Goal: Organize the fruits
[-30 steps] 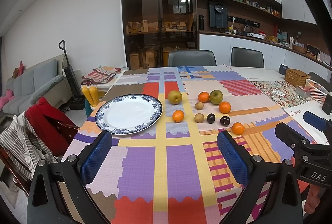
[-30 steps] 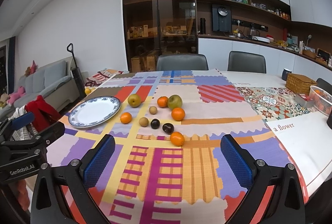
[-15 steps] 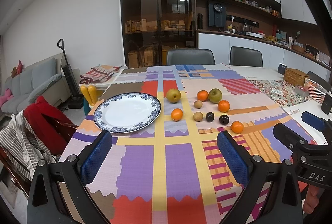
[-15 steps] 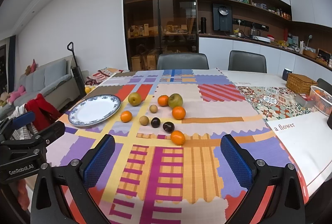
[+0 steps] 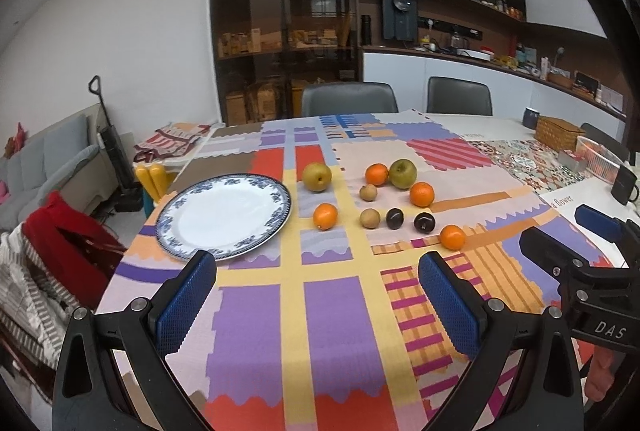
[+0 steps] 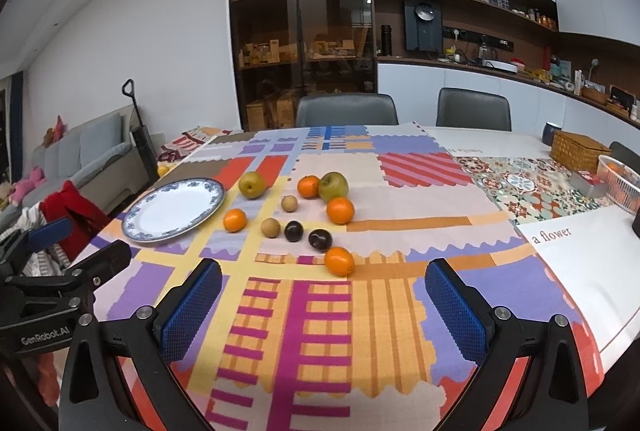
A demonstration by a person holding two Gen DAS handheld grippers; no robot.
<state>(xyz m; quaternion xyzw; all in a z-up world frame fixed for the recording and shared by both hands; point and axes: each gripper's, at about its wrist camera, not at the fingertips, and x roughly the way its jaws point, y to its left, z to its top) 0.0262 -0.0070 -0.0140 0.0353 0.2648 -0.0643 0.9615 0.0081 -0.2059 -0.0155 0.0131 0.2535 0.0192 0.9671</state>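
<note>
A white plate with a blue rim (image 5: 224, 215) (image 6: 174, 209) lies empty on the patchwork tablecloth, left of the fruit. To its right lie a pear (image 5: 317, 177) (image 6: 252, 184), a green apple (image 5: 403, 173) (image 6: 333, 186), several oranges, the nearest one (image 5: 452, 237) (image 6: 339, 261), two dark plums (image 5: 424, 222) (image 6: 320, 240) and two small brown fruits (image 5: 369, 218) (image 6: 271, 227). My left gripper (image 5: 318, 295) is open and empty, short of the plate. My right gripper (image 6: 323, 303) is open and empty, just short of the nearest orange.
Two grey chairs (image 5: 348, 99) stand at the table's far side. A wicker box (image 6: 580, 151), a white basket (image 6: 620, 183) and a dark mug (image 5: 624, 185) sit at the right. A chair with red clothes (image 5: 68, 243) stands at the left.
Both grippers have drifted slightly; the view has shifted a little. The fruit and plate have not moved. Both grippers stay open.
</note>
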